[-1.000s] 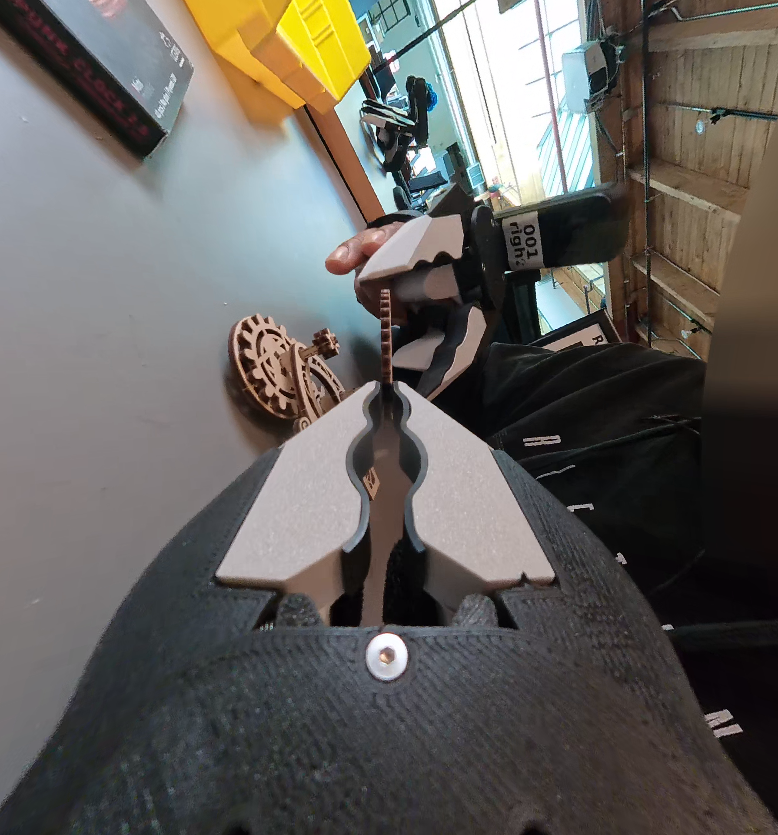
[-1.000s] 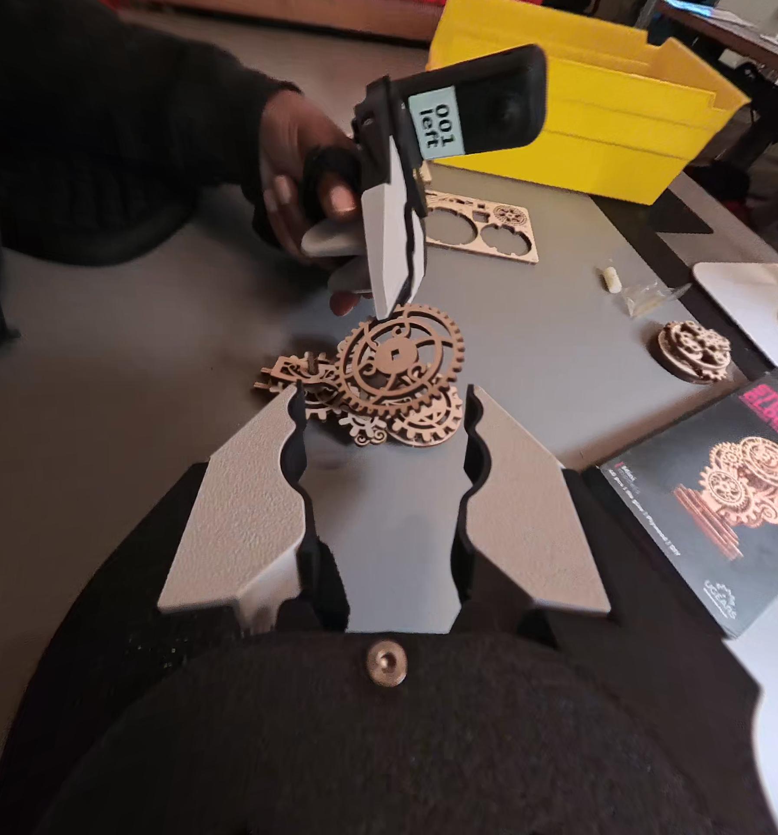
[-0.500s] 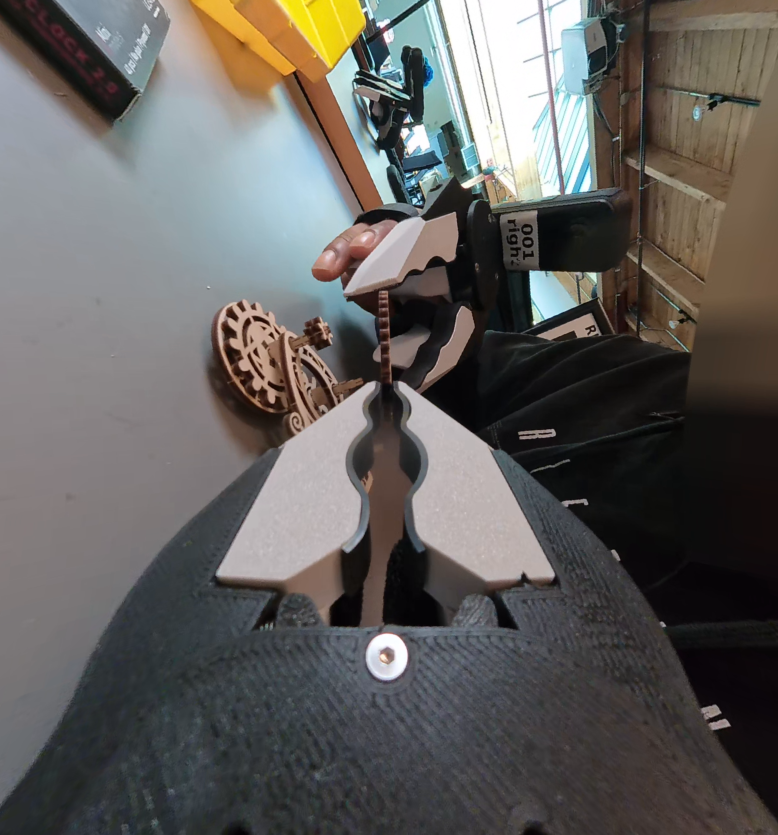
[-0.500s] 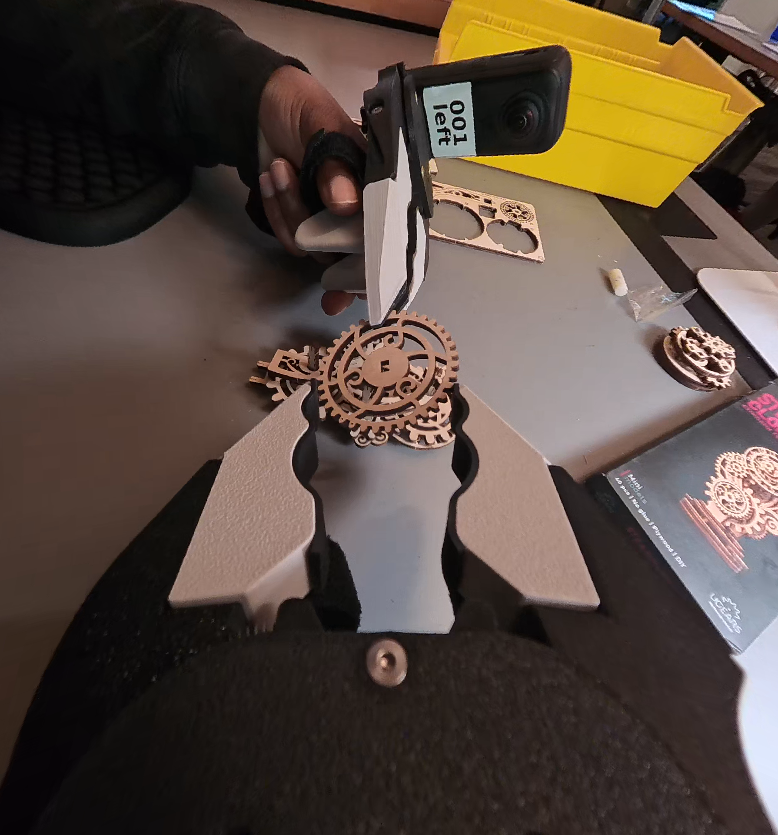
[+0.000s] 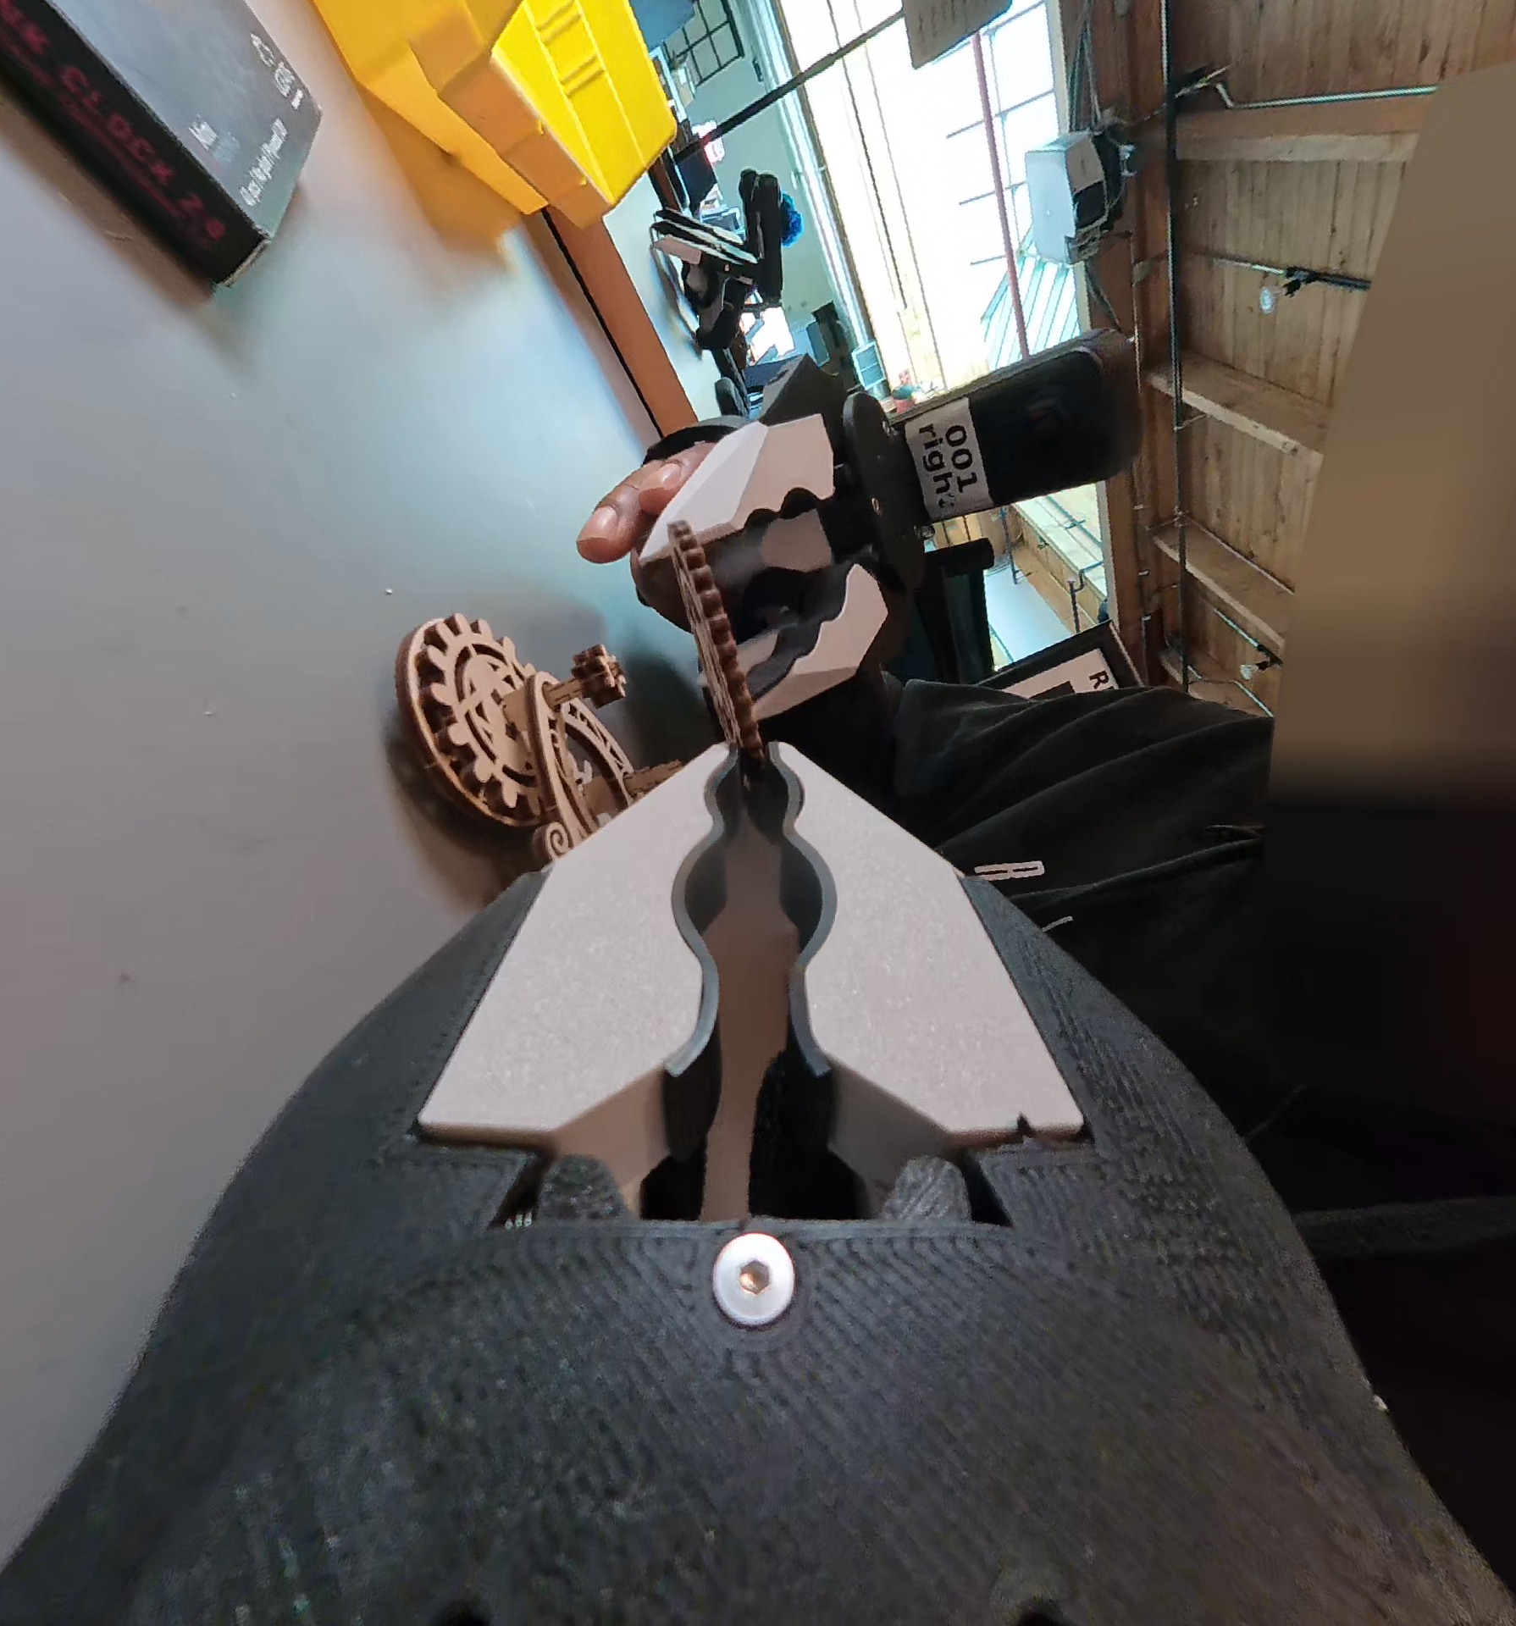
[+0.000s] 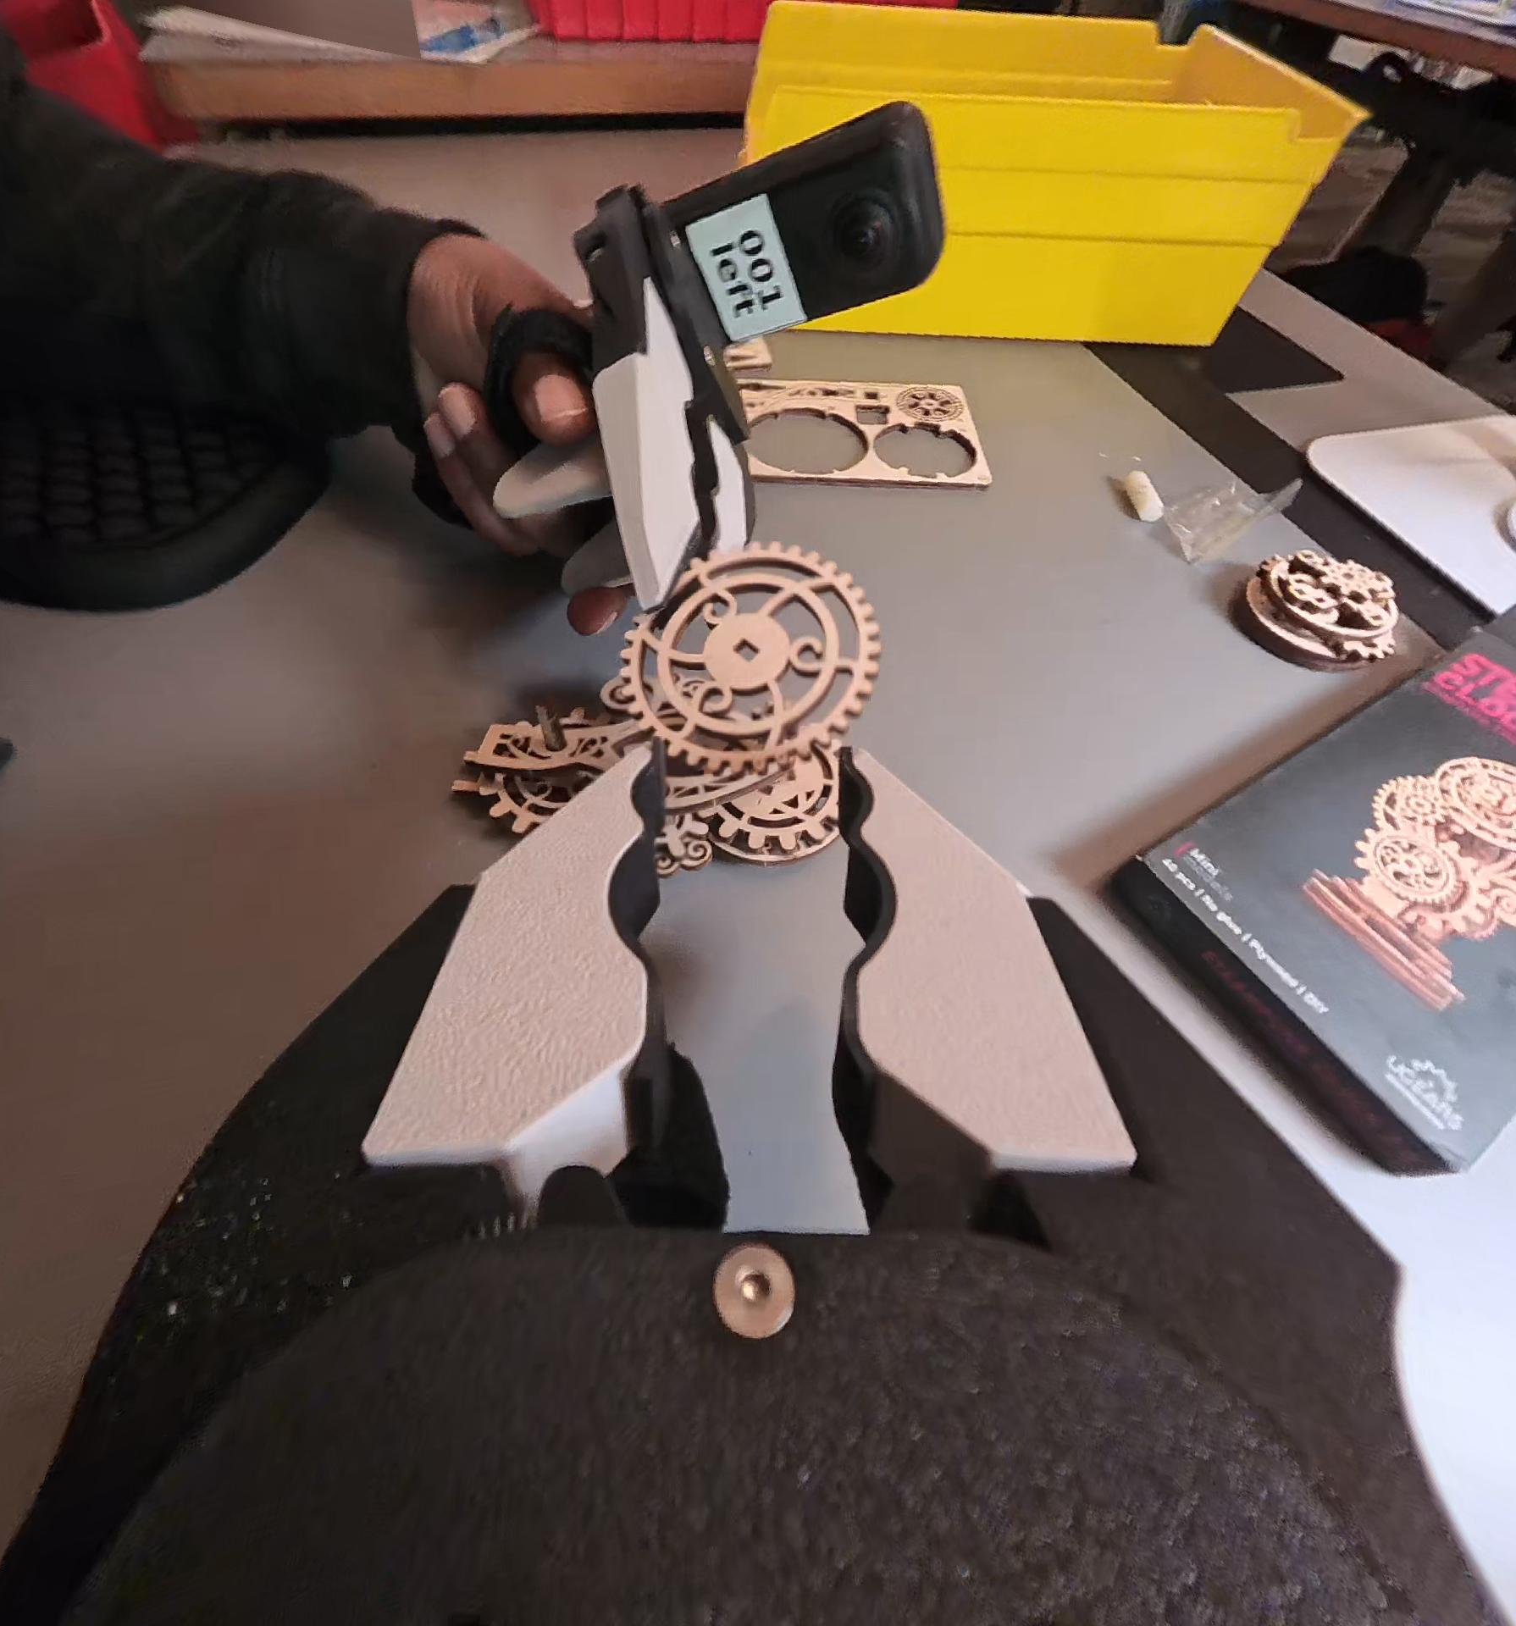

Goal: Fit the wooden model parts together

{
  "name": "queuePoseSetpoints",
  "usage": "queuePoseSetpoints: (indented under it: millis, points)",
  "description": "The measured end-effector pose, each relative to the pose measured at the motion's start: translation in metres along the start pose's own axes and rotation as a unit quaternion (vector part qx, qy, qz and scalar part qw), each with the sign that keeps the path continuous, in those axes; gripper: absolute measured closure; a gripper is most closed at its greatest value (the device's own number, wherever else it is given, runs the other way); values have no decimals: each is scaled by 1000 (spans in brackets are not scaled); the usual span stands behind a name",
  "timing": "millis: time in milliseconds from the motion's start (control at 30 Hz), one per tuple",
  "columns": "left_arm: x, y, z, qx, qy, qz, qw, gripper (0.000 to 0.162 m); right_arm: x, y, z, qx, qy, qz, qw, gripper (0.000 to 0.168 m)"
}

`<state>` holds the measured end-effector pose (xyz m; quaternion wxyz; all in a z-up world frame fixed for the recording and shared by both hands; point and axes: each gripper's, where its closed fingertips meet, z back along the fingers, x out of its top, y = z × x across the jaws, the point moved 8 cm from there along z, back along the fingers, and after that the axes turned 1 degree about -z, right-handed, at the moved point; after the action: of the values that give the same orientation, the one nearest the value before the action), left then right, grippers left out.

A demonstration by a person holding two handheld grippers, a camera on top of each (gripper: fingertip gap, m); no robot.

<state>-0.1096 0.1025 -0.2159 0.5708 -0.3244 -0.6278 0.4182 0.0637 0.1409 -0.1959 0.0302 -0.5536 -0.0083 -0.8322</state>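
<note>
My left gripper [image 5: 753, 764] is shut on the rim of a large wooden gear wheel [image 5: 719, 651], seen edge-on in the left wrist view. In the right wrist view the same gear [image 6: 750, 655] hangs face-on from the left gripper [image 6: 668, 591], above the table. A partly built wooden gear assembly [image 6: 631, 792] lies flat on the grey table [image 6: 1045, 669] under it; it also shows in the left wrist view [image 5: 508, 730]. My right gripper [image 6: 750, 796] is open and empty, its fingers either side of the assembly's near edge, just below the gear.
A yellow bin [image 6: 1036, 167] stands at the back. A punched-out wooden sheet [image 6: 860, 431] lies before it. A small finished gear piece [image 6: 1318, 607], a plastic bag [image 6: 1221, 519] and the dark kit box [image 6: 1388, 889] lie to the right. A person's sleeve [image 6: 165, 290] is at left. My right tips are roughly 20 centimetres from the small finished gear piece [image 6: 1318, 607].
The left gripper has tilted, so the gear now leans and sits a little higher over the assembly. The right gripper has moved closer to the assembly and stays open.
</note>
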Motion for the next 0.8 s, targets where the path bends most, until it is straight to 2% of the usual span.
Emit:
queuePoseSetpoints:
  millis: [133, 233, 367, 467, 533, 633, 800]
  points:
    - [5, -3, 2, -6, -32, -10, 999, 160, 3, -7, 1, 31, -31, -121, 992, 136]
    - [10, -9, 4, -18, -62, -33, 997, 160, 8, -9, -2, 91, -83, -264, 957, 137]
    - [10, -14, 3, -12, -62, -62, 996, 161, 13, -13, -3, 147, -145, -368, 907, 166]
    - [9, -19, 1, -11, -43, -93, 995, 158, 10, -13, 0, 185, -115, -395, 892, 167]
    - [11, -21, 4, 8, -37, -133, 990, 143, 4, -12, 1, 221, -92, -424, 873, 167]
    - [13, -22, 10, 51, -25, -173, 983, 141, -10, -11, -1, 242, -47, -458, 854, 167]
    - [8, -10, 6, 97, 8, -142, 985, 161, -19, -6, -9, 245, -2, -465, 851, 167]
